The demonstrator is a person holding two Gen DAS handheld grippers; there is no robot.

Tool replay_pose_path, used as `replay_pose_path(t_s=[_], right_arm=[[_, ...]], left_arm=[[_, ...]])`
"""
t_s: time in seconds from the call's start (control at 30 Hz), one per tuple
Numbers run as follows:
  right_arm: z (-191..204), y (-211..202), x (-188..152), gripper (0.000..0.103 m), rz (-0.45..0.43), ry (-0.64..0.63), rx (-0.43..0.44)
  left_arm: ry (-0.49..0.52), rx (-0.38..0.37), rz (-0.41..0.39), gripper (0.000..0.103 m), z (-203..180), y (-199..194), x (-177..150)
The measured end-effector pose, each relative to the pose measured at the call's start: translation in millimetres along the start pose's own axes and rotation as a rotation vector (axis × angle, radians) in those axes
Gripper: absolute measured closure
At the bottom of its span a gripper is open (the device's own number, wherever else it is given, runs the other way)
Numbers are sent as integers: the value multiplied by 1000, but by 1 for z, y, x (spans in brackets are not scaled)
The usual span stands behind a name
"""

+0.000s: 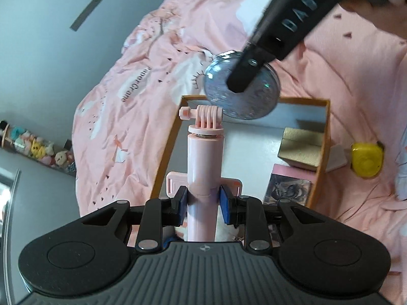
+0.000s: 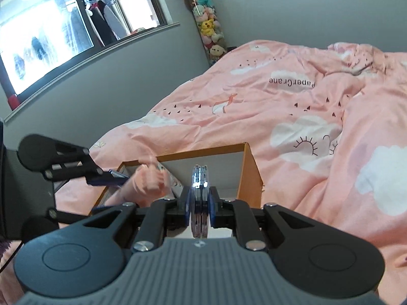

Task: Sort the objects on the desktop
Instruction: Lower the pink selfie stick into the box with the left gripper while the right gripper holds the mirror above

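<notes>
My left gripper (image 1: 202, 203) is shut on a pink selfie stick (image 1: 204, 152), which stands upright between the blue pads above an orange-walled box (image 1: 321, 152). In the same view the right gripper (image 1: 241, 84) reaches in from the top right, holding a round glittery compact (image 1: 254, 101) over the box's far edge. In the right wrist view my right gripper (image 2: 200, 200) is shut on that round compact (image 2: 200, 178), seen edge-on, above the box (image 2: 250, 167). The left gripper (image 2: 109, 178) comes in from the left with the pink stick (image 2: 150, 180), blurred.
A pink duvet (image 1: 127, 89) covers the bed around the box. Inside the box lie a small beige box (image 1: 302, 147) and a pink picture card (image 1: 287, 185). A yellow round item (image 1: 366, 161) rests on the duvet to the right. A window (image 2: 51, 33) and hanging plush toys (image 2: 208, 28) line the grey wall.
</notes>
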State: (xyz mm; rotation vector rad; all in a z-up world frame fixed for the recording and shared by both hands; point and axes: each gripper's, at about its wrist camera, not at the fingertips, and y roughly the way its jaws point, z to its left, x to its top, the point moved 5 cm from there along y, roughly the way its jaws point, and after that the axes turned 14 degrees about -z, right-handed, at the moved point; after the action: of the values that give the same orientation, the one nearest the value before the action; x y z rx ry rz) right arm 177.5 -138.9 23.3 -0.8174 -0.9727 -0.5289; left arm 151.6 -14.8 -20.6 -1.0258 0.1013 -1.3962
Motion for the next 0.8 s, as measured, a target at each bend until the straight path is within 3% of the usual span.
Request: replay_pose_path(t_s=[0.23,0.47,0.8], right_arm=[[-9,19,0,88,7,2,-28],[-19,22,5,88,-9,2,-58],[-24,35,0,88,16,7,-58]], left_arm=[[36,-95,27,72,-14,38,-5],[-28,-217,67,72,-22,70,-8],[-114,-295,95,72,-21,104,-21]])
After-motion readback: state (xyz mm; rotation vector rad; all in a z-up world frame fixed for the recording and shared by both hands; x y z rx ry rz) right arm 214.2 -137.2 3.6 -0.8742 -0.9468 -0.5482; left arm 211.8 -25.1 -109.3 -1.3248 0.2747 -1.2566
